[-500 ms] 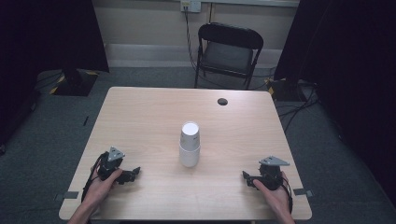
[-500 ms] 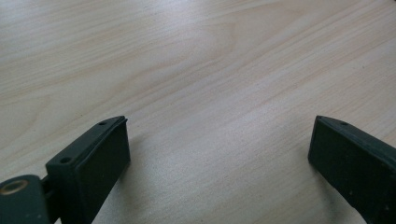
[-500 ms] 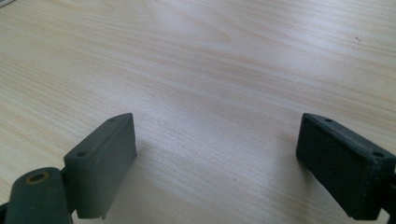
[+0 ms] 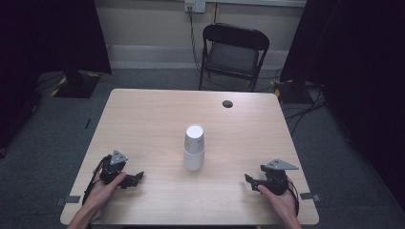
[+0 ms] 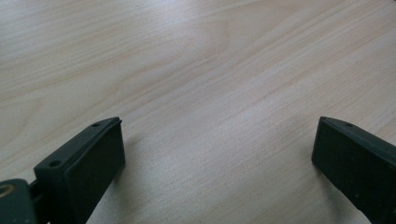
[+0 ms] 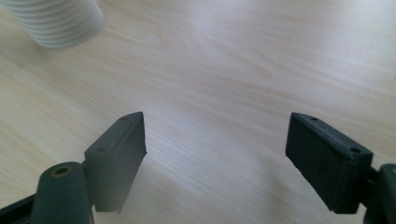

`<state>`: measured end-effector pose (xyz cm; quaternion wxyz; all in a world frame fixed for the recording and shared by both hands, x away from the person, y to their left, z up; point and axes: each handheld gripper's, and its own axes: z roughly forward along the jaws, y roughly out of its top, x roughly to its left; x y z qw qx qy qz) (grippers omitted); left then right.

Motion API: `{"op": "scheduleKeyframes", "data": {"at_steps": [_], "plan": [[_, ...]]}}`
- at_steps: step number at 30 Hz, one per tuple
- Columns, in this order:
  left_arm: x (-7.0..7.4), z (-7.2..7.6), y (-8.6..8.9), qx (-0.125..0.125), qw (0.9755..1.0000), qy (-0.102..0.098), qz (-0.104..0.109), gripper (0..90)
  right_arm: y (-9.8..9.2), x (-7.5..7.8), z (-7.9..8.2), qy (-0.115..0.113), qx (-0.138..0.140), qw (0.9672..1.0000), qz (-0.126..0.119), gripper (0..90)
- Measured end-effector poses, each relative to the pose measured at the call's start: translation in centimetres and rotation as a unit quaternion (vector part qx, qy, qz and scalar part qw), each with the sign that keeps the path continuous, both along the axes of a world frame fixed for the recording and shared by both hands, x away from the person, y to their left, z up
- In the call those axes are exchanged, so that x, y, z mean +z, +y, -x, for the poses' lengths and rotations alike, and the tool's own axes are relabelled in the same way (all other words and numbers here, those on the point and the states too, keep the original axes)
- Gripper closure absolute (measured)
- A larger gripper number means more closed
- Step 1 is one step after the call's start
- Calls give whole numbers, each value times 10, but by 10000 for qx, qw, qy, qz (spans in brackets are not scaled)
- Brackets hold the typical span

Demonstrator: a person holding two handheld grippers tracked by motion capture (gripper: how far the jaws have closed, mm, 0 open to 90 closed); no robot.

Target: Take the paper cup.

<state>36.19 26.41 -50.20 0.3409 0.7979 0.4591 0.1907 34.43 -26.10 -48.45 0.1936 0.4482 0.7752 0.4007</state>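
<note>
Between left gripper and right gripper: stacked white ribbed paper cups, tapered, upside down on pale wood-grain desk; both grippers wide, empty.

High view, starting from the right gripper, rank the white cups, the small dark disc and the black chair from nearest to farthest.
From the right gripper:
1. White cups, stacked at the table's middle.
2. Small dark disc, near the far edge.
3. Black chair, beyond the table.
</note>
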Motion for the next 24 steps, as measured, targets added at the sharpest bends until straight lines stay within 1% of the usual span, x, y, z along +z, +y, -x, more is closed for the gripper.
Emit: {"op": "scheduleKeyframes", "data": {"at_steps": [2, 3, 4, 5, 7, 8, 9, 10, 11, 13, 16, 18, 21, 22, 23, 24], "plan": [[0, 0, 0, -3, 10000, 1, 0, 21, 3, 4, 2, -53, 31, 10000, -72, 210], [0, 0, 0, -3, 10000, -1, -1, 20, 6, 6, 3, -134, 37, 9999, 46, 206], [0, 0, 0, 0, 10000, -3, -5, 20, 9, 8, 3, -209, 101, 9997, 87, 211], [0, 0, 0, 5, 10000, -7, -9, 19, 14, 12, 3, -211, 243, 9995, -40, 212], [0, 0, -1, 4, 10000, -8, -11, 17, 17, 14, 4, -233, 297, 9993, -61, 212], [0, 0, 0, 6, 10000, -8, -13, 16, 23, 19, 4, -294, 465, 9983, -171, 219], [0, 0, -1, 4, 10000, -8, -11, 16, 23, 19, 4, -294, 465, 9983, -171, 219], [0, 0, -1, 4, 10000, -8, -10, 16, 28, 23, 5, -325, 612, 9972, -274, 226], [0, 0, -1, 5, 10000, -8, -10, 17, 31, 25, 5, -350, 672, 9966, -329, 228], [0, 0, 0, 4, 10000, -8, -10, 17, 33, 27, 5, -385, 711, 9961, -351, 228], [0, 0, -1, 5, 10000, -8, -10, 16, 42, 32, 2, -466, 858, 9945, -384, 234], [0, 0, -1, 5, 10000, -8, -11, 16, 49, 37, -1, -525, 944, 9929, -487, 236], [0, 0, 0, 4, 10000, -8, -11, 16, 63, 46, -6, -616, 1165, 9901, -488, 231], [0, 0, 0, 4, 10000, -8, -12, 17, 72, 53, -9, -646, 1292, 9881, -533, 233], [0, 0, 0, 6, 10000, -9, -13, 17, 72, 53, -9, -646, 1292, 9881, -533, 233], [0, 0, -1, 5, 10000, -9, -11, 16, 81, 59, -13, -673, 1387, 9863, -590, 233]]}}
